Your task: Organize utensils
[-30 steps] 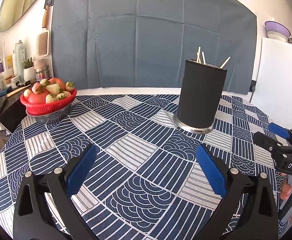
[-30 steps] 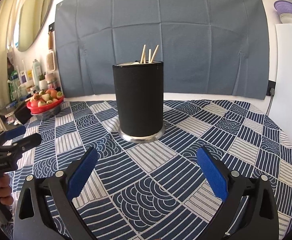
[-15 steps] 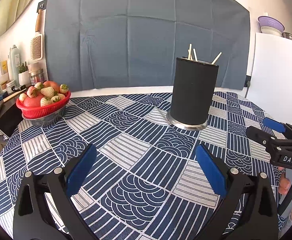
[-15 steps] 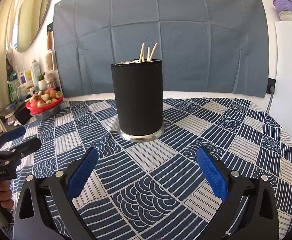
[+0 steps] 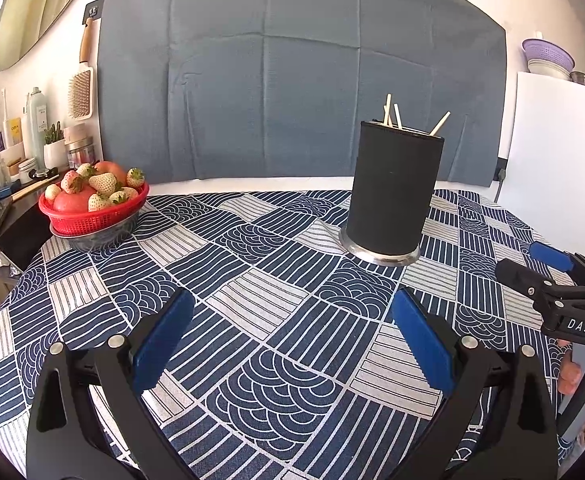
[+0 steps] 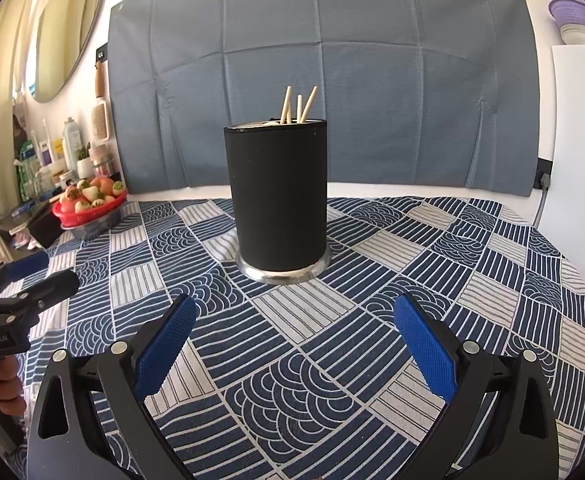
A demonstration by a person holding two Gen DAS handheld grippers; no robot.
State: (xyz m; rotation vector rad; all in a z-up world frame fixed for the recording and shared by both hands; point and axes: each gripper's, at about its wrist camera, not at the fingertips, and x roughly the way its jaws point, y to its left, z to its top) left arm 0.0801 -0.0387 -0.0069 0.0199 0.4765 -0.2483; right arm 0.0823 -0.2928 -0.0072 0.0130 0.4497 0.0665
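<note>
A black cylindrical utensil holder with a metal base stands upright on the patterned tablecloth. Several wooden chopstick tips stick out of its top. My left gripper hovers open over the cloth, nearer than the holder and to its left, with nothing between its blue pads. My right gripper is open and empty too, facing the holder straight on. Each gripper shows at the edge of the other's view, the right gripper and the left gripper.
A red basket of strawberries and fruit sits at the table's far left. A cluttered shelf with bottles and jars stands beyond it. A white appliance is at the right, a blue cloth backdrop behind.
The left gripper has drawn back and lifted slightly, so the holder looks smaller and farther right. The right gripper has barely moved. Both stayed open.
</note>
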